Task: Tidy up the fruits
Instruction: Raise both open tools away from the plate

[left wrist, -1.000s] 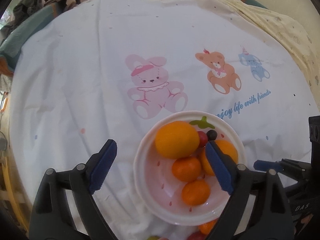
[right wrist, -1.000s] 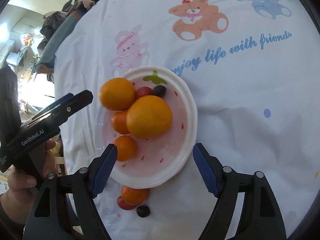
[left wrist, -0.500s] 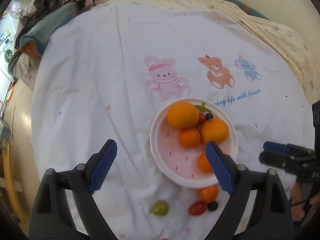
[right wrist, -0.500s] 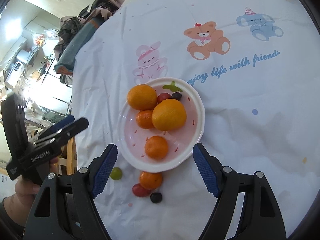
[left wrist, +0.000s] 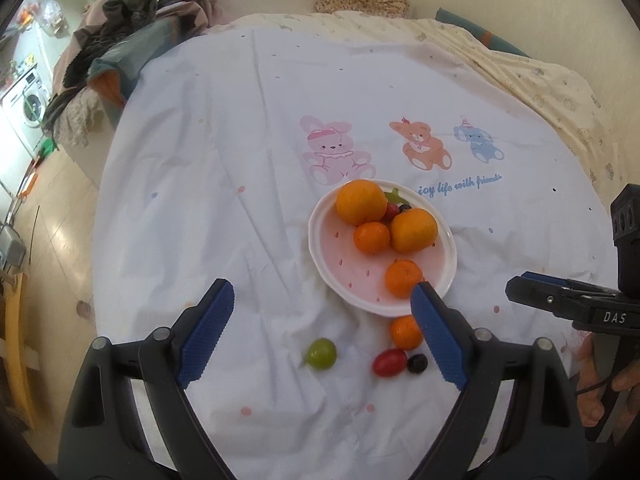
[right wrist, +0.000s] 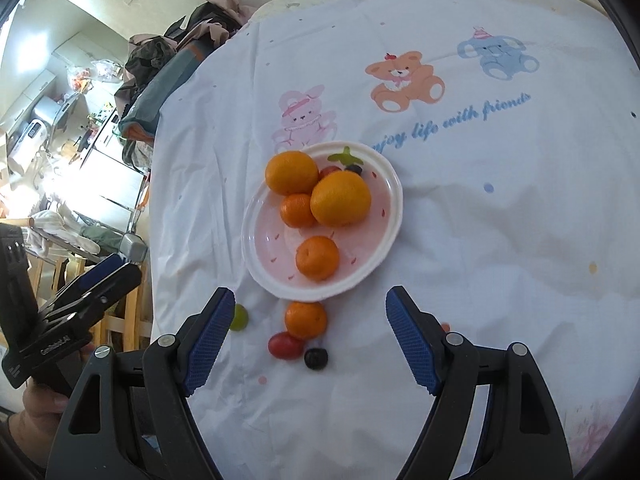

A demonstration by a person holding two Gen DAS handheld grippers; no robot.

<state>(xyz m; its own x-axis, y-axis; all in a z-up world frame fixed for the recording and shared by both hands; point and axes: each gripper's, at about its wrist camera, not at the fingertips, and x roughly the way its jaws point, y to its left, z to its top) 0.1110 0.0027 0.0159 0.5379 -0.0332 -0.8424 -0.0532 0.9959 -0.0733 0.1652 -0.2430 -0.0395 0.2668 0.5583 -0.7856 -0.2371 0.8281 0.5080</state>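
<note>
A white plate (left wrist: 326,252) (right wrist: 384,240) on the cartoon-print cloth holds two big oranges (left wrist: 361,202) (right wrist: 340,199), two mandarins (left wrist: 403,278) (right wrist: 317,258), a red grape and a dark grape. On the cloth in front of it lie a mandarin (left wrist: 405,333) (right wrist: 305,319), a red grape tomato (left wrist: 389,362) (right wrist: 285,345), a dark grape (left wrist: 417,363) (right wrist: 315,358) and a green grape (left wrist: 321,354) (right wrist: 239,317). My left gripper (left wrist: 320,336) is open and empty above the loose fruit. My right gripper (right wrist: 310,342) is open and empty over the same fruit.
A pile of clothes (left wrist: 132,40) (right wrist: 176,52) lies at the bed's far left edge. A yellowish blanket (left wrist: 520,68) lies at the far right. The floor and furniture (right wrist: 60,128) are to the left, beyond the cloth's edge.
Both grippers have pulled back and up from the plate. The loose fruit in front of the plate has come fully into view. Both stay open.
</note>
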